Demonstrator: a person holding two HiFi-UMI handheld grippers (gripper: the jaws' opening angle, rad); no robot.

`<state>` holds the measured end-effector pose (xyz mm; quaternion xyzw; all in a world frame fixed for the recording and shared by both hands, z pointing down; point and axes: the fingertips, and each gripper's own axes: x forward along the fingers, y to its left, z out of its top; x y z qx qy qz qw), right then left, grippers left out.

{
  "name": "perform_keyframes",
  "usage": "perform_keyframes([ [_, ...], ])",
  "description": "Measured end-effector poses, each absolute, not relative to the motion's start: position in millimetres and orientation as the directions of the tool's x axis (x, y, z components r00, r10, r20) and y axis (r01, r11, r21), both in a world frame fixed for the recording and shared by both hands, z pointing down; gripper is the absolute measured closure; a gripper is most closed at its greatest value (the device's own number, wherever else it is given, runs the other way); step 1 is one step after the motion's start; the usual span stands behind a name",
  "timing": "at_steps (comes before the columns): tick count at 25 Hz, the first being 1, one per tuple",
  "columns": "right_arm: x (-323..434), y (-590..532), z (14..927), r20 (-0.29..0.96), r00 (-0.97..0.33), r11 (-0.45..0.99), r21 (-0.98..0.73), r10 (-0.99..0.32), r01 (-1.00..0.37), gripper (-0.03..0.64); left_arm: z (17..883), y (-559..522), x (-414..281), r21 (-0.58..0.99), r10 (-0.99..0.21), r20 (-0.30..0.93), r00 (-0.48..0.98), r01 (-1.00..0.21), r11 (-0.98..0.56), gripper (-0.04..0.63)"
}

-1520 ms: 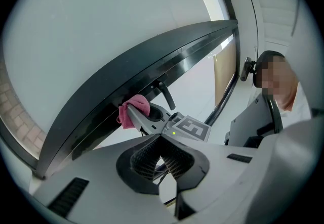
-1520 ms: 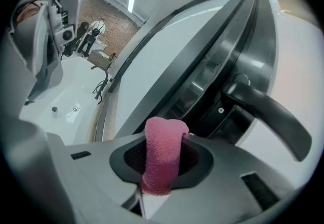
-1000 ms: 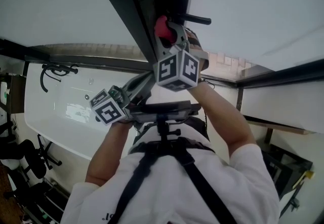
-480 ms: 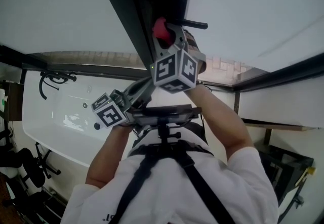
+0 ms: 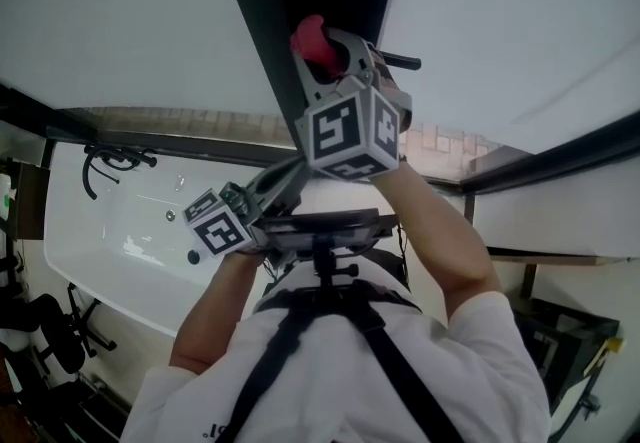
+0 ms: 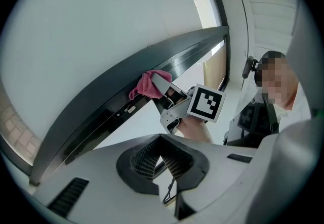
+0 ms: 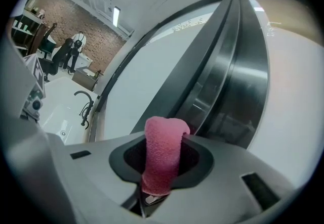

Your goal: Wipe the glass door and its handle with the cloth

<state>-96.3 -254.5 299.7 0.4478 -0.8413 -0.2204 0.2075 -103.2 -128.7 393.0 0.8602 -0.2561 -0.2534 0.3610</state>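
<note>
– Start closest in. What are the right tongs (image 7: 163, 167) doing?

– They are clamped on the cloth (image 7: 163, 147). It is pink and folded into a thick roll, and it stands between the jaws and pokes out past their tips.

– And the left tongs (image 6: 162, 154)?

– Their ribbed pads meet at the tips with nothing between them. The cloth is well apart from them, ahead and above.

– What does the cloth touch?

– The left gripper view shows it pressed against the dark door frame (image 6: 121, 104), with the right tongs angled up into it. That contact is hidden in the right gripper view, where the roll covers its own tip and the frame only rises just beyond it.

– What does the head view add?

– It shows both tools at once. The right tongs are raised high at the frame. The left tongs are lower, near the person's chest, and point up toward the right ones. A thin dark bar (image 5: 398, 60) juts out just beside the right tongs, on the side away from the left ones. I cannot tell whether it is the handle.

– And the glass door (image 5: 120, 11)?

– Its pale frosted panes spread to either side of the frame, beyond both tongs.

– Anything further off?

– A white bathtub (image 5: 110, 231) lies past the left tongs. Only the right gripper view shows a brick wall (image 7: 81, 18) far behind.
</note>
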Motion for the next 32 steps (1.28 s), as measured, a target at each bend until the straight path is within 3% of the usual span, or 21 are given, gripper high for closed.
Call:
perform_keyframes([
  [11, -84, -249, 235, 0.063, -0.626, 0.523, 0.619, -0.777, -0.586, 0.523, 391, -122, -103, 0.742, -0.616, -0.278, 0.737, -0.242, -0.625, 0.603],
  [32, -83, -245, 139, -0.044, -0.712, 0.338, 0.858, -0.701, -0.386, 0.523, 375, -127, -103, 0.699, -0.626, -0.339, 0.703, -0.258, -0.667, 0.603],
])
